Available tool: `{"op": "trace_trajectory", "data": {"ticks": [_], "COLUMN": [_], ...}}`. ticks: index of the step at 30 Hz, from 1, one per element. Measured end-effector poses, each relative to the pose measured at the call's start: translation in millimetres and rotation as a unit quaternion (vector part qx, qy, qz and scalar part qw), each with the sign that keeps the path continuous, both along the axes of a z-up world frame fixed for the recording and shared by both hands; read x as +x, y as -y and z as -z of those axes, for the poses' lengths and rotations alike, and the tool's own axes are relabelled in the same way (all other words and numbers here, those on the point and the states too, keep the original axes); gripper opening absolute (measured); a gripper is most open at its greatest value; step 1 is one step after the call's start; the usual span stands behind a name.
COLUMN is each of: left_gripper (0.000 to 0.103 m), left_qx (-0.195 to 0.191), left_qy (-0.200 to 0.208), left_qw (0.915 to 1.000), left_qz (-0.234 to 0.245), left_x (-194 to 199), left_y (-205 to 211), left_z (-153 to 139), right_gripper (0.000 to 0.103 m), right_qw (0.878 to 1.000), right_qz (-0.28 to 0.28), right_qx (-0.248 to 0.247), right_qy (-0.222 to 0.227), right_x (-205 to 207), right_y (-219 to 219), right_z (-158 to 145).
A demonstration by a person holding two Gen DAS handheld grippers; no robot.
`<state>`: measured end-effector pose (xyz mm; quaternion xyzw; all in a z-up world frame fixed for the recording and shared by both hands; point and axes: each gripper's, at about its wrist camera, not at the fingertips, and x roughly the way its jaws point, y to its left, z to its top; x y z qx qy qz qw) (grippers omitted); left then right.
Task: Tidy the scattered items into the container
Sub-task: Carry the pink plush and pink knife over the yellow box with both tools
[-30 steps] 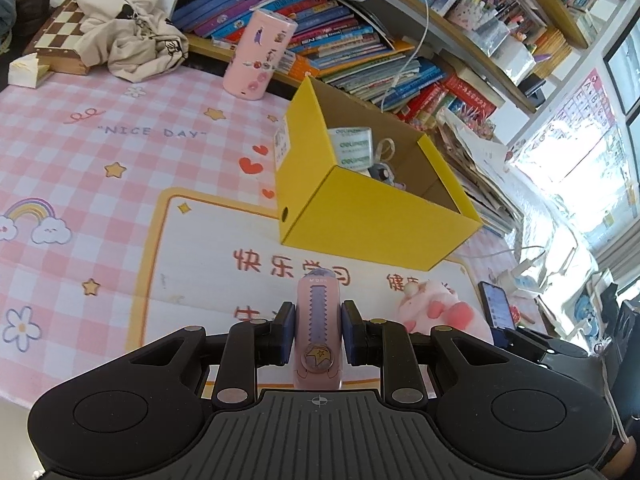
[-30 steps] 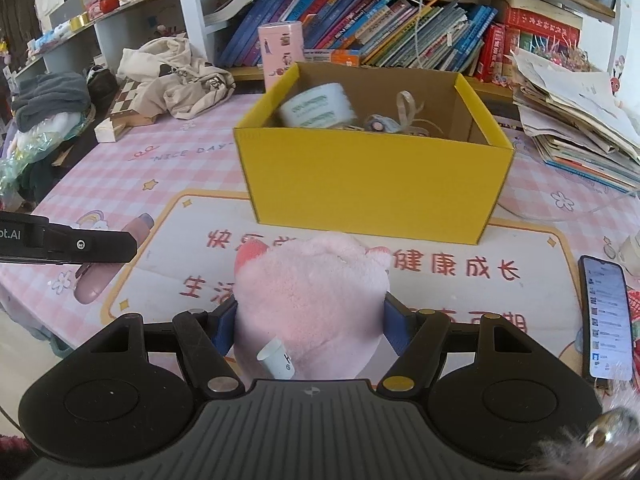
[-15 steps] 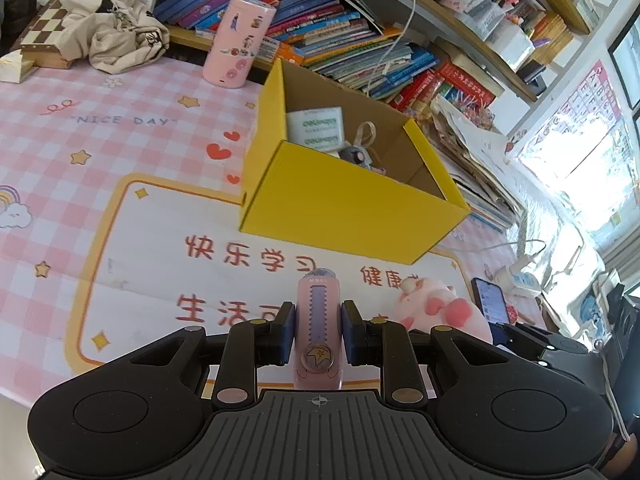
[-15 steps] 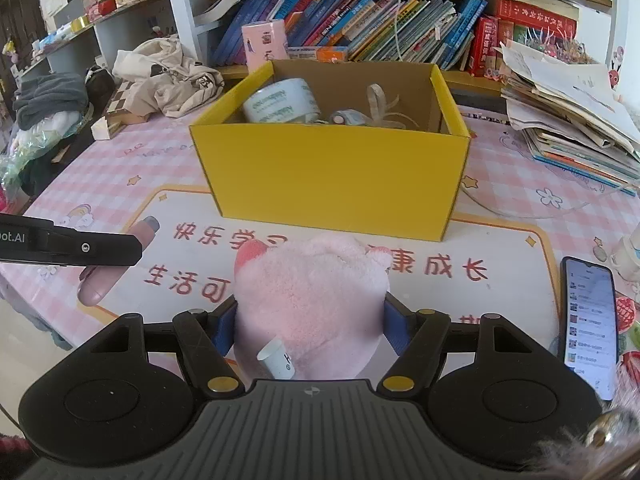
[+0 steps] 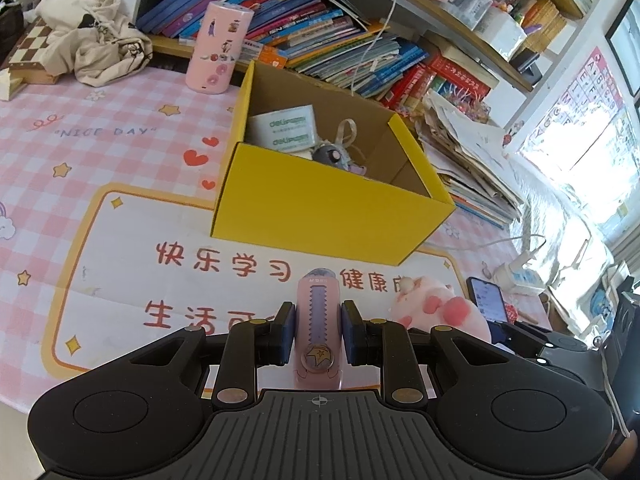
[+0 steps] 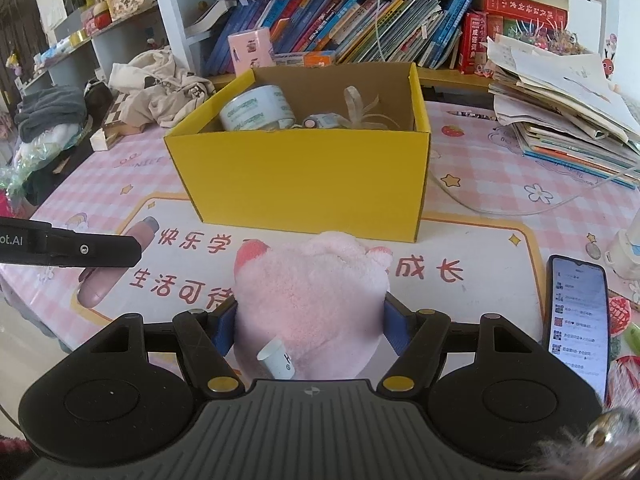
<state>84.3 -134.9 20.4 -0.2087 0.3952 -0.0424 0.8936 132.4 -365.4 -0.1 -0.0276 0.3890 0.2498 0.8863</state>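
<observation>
Pink checked bench (image 5: 120,120) under crowded bookshelves: the yellow box (image 6: 304,184) already holds tape and trinkets. My left tongs (image 5: 318,330) pinch a pink case (image 5: 318,320), my right tongs (image 6: 308,328) squeeze a plush (image 6: 308,292); both still outside it.

- The yellow box (image 5: 332,216) now lies further left ahead of the left gripper (image 5: 318,334).
- It has drifted left before the right gripper (image 6: 308,322) too.

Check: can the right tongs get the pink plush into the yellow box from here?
Probably yes. The right tongs grip the pink plush, the yellow box is open-topped straight ahead, with nothing between.
</observation>
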Motion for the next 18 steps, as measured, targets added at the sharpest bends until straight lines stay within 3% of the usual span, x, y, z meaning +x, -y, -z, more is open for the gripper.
{"op": "trace_trajectory", "data": {"ticks": [12,18], "left_gripper": [0.023,0.023], "left_qx": [0.007,-0.007], "left_qy": [0.038,0.072], "left_qw": [0.9992,0.9973], "left_qz": [0.008,0.009], "left_x": [6.5,17.2], "left_y": [12.2,7.7], "left_z": [-24.1,-40.1], "right_gripper": [0.068,0.068], "right_qw": [0.999,0.996], "right_qz": [0.012,0.016], "right_qx": [0.019,0.044], "right_qy": [0.043,0.073], "right_x": [1.2,6.2], "right_y": [16.0,19.6], "right_z": [-21.8,-45.5]}}
